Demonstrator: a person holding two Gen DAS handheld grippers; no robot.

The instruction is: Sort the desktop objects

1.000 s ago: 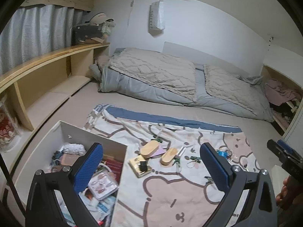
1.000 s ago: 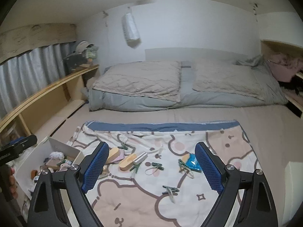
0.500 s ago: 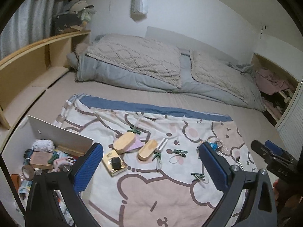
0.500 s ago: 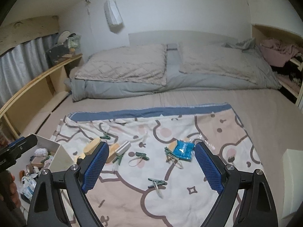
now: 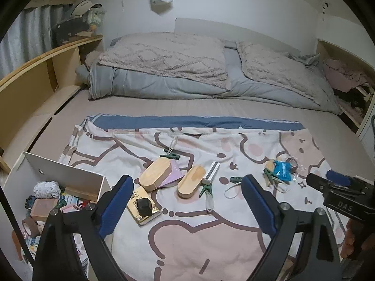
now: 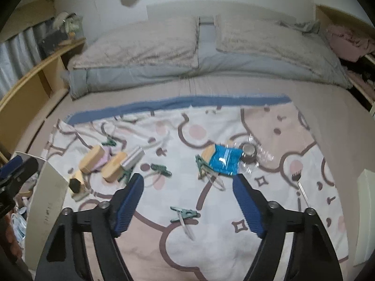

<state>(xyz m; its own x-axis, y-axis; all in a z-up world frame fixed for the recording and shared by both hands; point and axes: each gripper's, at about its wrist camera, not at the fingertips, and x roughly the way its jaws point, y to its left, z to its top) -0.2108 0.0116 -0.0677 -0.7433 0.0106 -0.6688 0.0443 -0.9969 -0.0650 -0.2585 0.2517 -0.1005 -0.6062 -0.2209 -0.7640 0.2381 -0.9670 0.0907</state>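
Note:
Small objects lie scattered on a bear-print cloth (image 5: 187,234) on the bed. Two wooden oval blocks (image 5: 155,174) (image 5: 191,183), a black cube on a gold card (image 5: 143,206), green clips (image 6: 185,213) and a blue packet (image 6: 223,159) lie there. A white box (image 5: 63,182) at the left holds several sorted items. My left gripper (image 5: 186,201) is open and empty above the cloth, near the blocks. My right gripper (image 6: 187,201) is open and empty above a green clip, just short of the blue packet.
Folded grey and beige bedding (image 5: 187,70) lies at the far end of the bed. A wooden shelf (image 5: 35,75) runs along the left wall. A small roll of tape (image 6: 248,151) and clear plastic wrap sit beside the blue packet. A white block (image 6: 365,217) stands at the right edge.
Both grippers have moved forward and lower toward the cloth; the left one has swung right, away from the white box. Both stay open and empty.

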